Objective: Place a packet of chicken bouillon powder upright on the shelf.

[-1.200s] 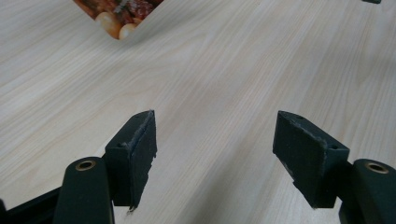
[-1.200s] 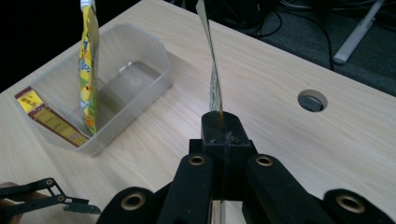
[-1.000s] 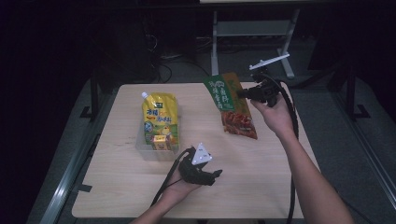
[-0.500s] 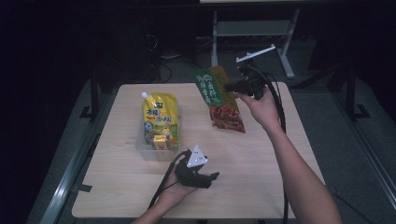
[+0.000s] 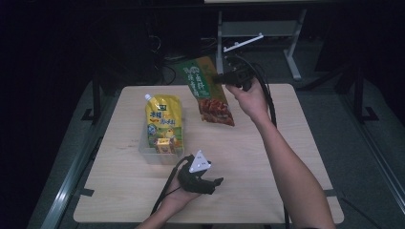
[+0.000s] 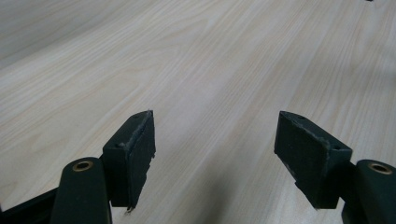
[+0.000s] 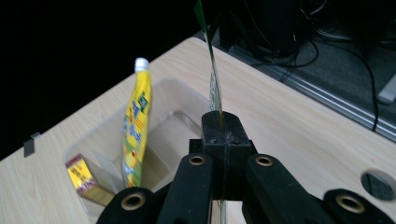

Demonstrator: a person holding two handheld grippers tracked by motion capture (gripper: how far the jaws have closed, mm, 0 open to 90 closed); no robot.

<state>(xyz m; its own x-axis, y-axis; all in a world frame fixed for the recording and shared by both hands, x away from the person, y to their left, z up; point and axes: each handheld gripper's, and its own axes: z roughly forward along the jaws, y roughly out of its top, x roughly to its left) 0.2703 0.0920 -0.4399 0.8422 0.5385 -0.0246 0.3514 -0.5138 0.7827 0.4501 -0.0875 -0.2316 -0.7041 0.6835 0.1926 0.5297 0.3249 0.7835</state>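
Already binned: yellow pouch (image 5: 164, 120), small box (image 5: 164, 145). Right gripper (image 5: 220, 76) pinches snack bag (image 5: 206, 90), airborne, unplaced; left gripper (image 5: 216, 184) spread, idle.

Chinese print on the green snack bag (image 5: 208, 90) and yellow pouch (image 5: 163, 120) is too small to read.

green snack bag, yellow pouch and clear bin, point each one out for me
green snack bag (image 5: 205, 88), high view, on its printed front
yellow pouch (image 5: 163, 119), high view, on its yellow front
clear bin (image 7: 180, 91), right gripper view, on its far rim
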